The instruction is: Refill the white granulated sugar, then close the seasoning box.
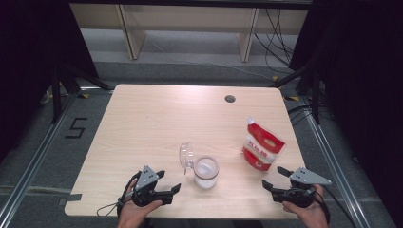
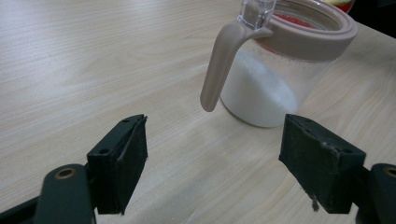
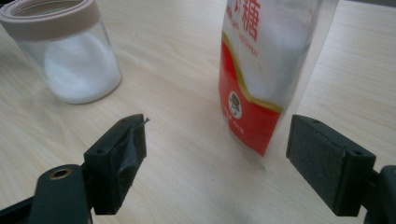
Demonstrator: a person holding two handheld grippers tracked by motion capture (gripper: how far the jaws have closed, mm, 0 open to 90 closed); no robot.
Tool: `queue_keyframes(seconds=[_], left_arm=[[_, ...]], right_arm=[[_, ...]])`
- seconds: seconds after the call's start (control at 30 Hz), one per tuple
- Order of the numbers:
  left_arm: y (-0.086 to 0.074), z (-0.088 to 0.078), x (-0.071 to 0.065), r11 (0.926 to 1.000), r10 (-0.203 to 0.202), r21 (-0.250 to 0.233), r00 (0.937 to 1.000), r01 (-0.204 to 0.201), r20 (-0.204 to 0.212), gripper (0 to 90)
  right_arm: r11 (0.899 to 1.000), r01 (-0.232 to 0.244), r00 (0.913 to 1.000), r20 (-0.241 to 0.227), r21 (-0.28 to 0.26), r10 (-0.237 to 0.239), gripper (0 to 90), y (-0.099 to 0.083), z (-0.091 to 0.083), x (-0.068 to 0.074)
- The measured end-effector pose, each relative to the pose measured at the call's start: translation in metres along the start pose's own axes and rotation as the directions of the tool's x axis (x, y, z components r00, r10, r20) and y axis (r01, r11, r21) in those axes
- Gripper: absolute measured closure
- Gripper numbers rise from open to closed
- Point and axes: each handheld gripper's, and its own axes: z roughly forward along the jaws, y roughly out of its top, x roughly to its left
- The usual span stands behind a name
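Note:
A clear jar (image 1: 206, 173) with a beige rim holds white powder and stands near the table's front middle, its clear lid (image 1: 186, 155) flipped open to the left. In the left gripper view the jar (image 2: 275, 70) shows a beige latch hanging down its side. A red and white pouch (image 1: 262, 146) stands at the right; the right gripper view has the pouch (image 3: 266, 65) just ahead and the jar (image 3: 70, 53) at far left. My left gripper (image 1: 168, 182) is open, left of the jar. My right gripper (image 1: 275, 177) is open, just in front of the pouch. Both hold nothing.
The wooden table (image 1: 152, 118) has a round cable hole (image 1: 230, 99) near its far edge. Dark curtains and stands flank both sides; a wooden frame and cables lie on the floor behind.

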Motion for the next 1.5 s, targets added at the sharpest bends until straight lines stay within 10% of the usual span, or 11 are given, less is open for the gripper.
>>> queue_keyframes(seconds=[1.1,1.5], left_arm=[[0.037,-0.003,0.026,0.9954,-0.082,-0.056,0.9949,0.078,-0.060,24.0],[0.054,-0.001,0.019,0.9955,-0.014,-0.094,0.9997,0.012,-0.022,70.8]], right_arm=[[0.998,0.040,0.9991,0.011,0.038,-0.040,20.3,-0.004,0.002,0.006],[0.999,0.027,0.9995,0.012,0.040,-0.028,20.5,-0.003,0.001,0.010]])
